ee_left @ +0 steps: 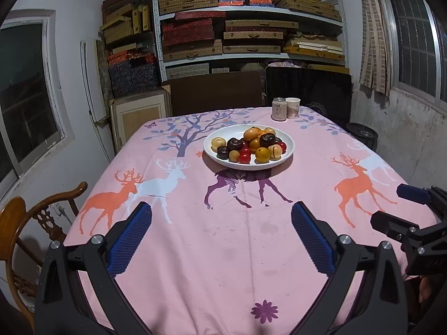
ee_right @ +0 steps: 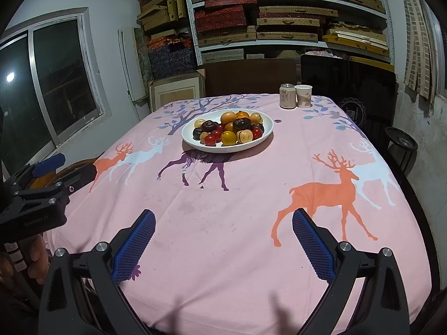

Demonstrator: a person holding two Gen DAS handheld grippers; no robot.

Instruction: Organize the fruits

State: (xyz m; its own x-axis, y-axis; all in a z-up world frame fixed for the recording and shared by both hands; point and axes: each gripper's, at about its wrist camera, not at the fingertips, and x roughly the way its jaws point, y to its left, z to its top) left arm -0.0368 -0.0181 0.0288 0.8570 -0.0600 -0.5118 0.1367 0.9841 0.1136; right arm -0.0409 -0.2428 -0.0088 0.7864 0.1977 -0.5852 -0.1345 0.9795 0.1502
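Observation:
A white plate (ee_left: 213, 134) (ee_right: 268, 122) sits on the pink deer-print tablecloth (ee_left: 223, 251) toward the far middle of the table. On it is a pile of small fruits (ee_left: 251, 145) (ee_right: 229, 131): yellow-orange, red, dark brown and pale ones. My left gripper (ee_left: 220, 212) is open above the near cloth, well short of the plate, with nothing between its blue pads. My right gripper (ee_right: 223, 217) is open as well and holds nothing. Each gripper shows at the edge of the other's view: the right gripper (ee_left: 387, 204) and the left gripper (ee_right: 76, 164).
A drink can (ee_left: 279, 109) (ee_right: 287, 96) and a paper cup (ee_left: 293, 108) (ee_right: 303, 96) stand at the far right edge. A wooden chair (ee_left: 28, 217) is at the left, a dark chair (ee_left: 307, 89) beyond the table. Box-filled shelves (ee_left: 251, 28) line the back wall.

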